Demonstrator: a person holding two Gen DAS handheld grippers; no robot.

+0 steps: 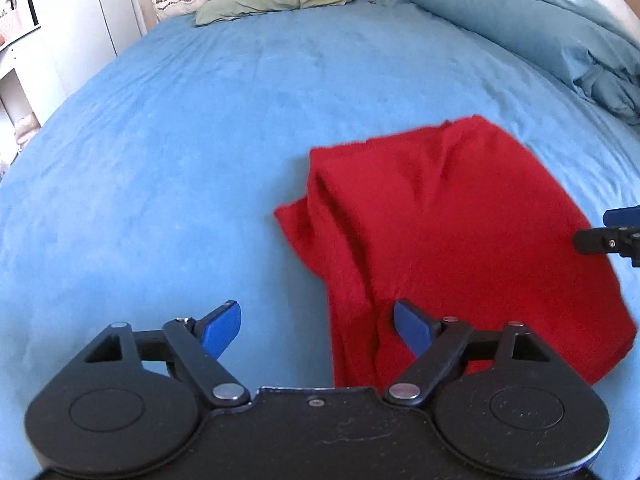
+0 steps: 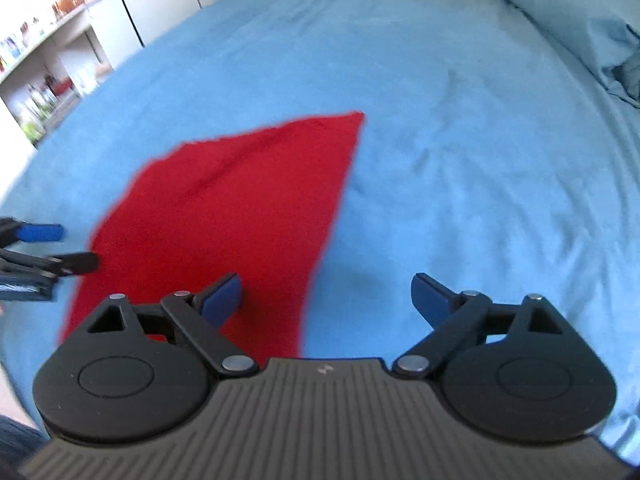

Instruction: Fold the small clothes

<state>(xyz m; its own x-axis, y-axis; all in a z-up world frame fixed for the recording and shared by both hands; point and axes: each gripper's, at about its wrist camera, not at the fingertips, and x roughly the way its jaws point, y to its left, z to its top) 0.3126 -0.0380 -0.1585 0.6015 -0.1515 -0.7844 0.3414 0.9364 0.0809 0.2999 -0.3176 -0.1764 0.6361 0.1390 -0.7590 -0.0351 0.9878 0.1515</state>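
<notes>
**Red cloth lying on the bed, both grippers open**

A rumpled red cloth (image 1: pixel 452 240) is being left lying on the blue bed (image 1: pixel 180 140), away from the pillows (image 1: pixel 272 4) at its head. The left gripper (image 1: pixel 318 330) and right gripper (image 2: pixel 326 300) are being held above it, fingers spread apart, nothing being gripped.

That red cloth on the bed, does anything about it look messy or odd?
The red cloth lies rumpled on the blue bedsheet, its left side bunched into ridges with a flap sticking out, not flat or squared. No visible damage.
</notes>
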